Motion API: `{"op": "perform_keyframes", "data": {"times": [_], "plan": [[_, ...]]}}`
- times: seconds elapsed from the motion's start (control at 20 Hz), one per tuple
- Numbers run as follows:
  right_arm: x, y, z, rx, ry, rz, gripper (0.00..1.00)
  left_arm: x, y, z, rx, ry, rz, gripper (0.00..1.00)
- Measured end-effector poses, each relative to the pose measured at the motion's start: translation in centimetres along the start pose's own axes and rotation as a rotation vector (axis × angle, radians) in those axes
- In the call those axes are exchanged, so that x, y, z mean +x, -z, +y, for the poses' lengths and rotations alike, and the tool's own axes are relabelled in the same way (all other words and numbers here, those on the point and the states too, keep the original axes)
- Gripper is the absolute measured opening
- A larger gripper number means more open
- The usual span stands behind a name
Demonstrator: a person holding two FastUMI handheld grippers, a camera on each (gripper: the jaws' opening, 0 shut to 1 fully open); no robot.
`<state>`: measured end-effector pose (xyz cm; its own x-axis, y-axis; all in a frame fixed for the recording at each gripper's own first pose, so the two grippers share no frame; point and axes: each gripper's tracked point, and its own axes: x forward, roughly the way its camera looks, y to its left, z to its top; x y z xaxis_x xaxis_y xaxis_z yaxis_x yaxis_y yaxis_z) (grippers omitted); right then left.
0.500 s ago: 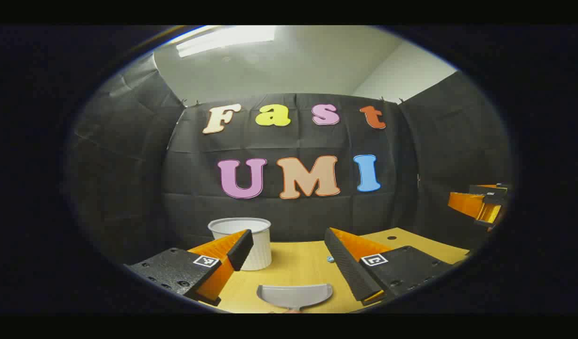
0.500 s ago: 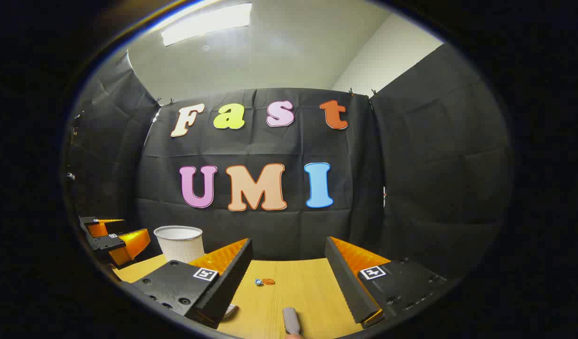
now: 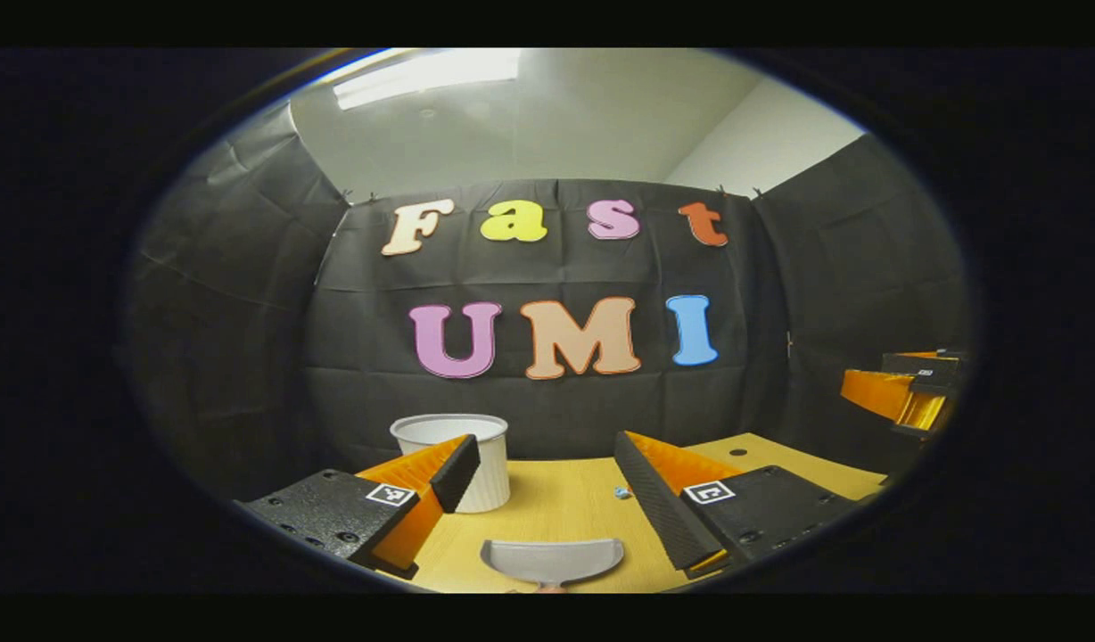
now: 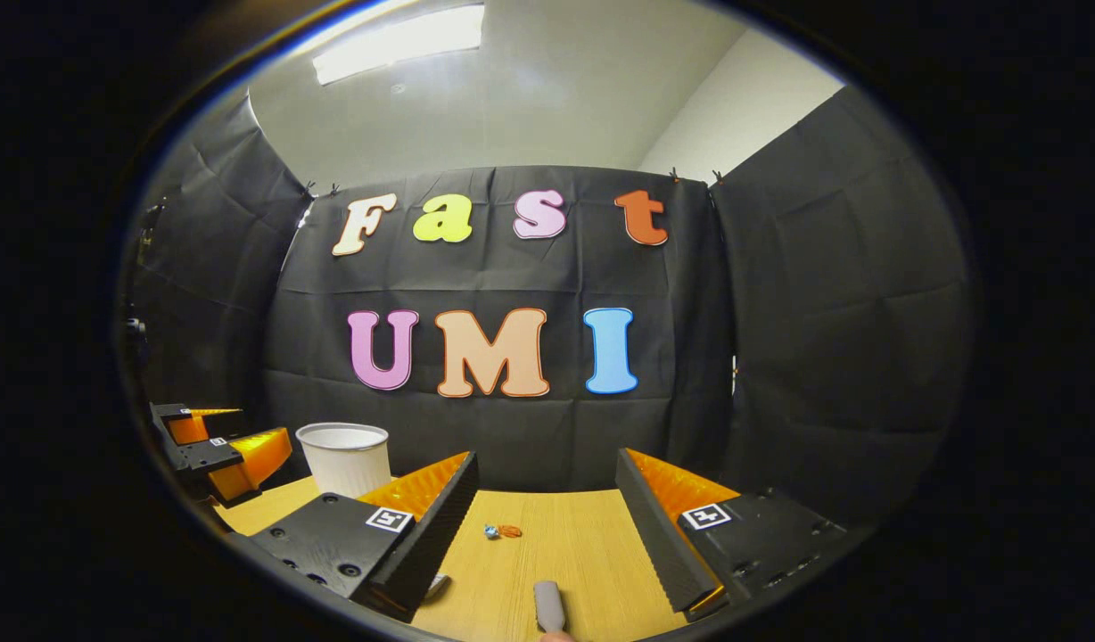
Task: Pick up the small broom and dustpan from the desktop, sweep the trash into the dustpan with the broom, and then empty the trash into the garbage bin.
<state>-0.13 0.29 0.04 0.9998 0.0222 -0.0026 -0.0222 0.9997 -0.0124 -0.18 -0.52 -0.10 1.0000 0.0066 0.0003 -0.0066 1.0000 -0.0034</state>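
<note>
Left gripper view. The left tool (image 3: 547, 477) is held level above the worktop (image 3: 565, 508), jaws spread wide and gripping nothing. The dustpan (image 3: 552, 562) lies flat on the worktop at 6 o'clock, centred under the gap between the fingers, its open mouth facing away toward the far edge. This alignment suggests the tool is lined up for a descent onto the dustpan, which is not yet grasped. The garbage bin (image 3: 458, 455) stands upright at 11 o'clock from the dustpan, near the far edge, partly behind the left finger. A small piece of trash (image 3: 621, 491) lies at 1 o'clock, just beside the right finger. The right tool (image 3: 904, 397) is seen at 3 o'clock, raised off the worktop.

Right gripper view. The right tool (image 4: 547, 499) is likewise level, jaws wide apart and empty. The broom (image 4: 548, 607) handle end lies at 6 o'clock between the fingers, untouched. The trash (image 4: 501, 532) lies at 11 o'clock from it. The garbage bin (image 4: 344, 456) stands at 10 o'clock, with the left tool (image 4: 218, 446) beside it at 9 o'clock.
</note>
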Motion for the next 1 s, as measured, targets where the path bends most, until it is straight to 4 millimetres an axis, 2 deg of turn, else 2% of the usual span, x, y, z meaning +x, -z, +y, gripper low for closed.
{"op": "perform_keyframes", "data": {"times": [1.0], "plan": [[0.84,0.24,-0.14,0.006,-0.01,0.018,0.93,0.31,0.36,-0.63,0.005,-0.004,0.015,0.94]]}}
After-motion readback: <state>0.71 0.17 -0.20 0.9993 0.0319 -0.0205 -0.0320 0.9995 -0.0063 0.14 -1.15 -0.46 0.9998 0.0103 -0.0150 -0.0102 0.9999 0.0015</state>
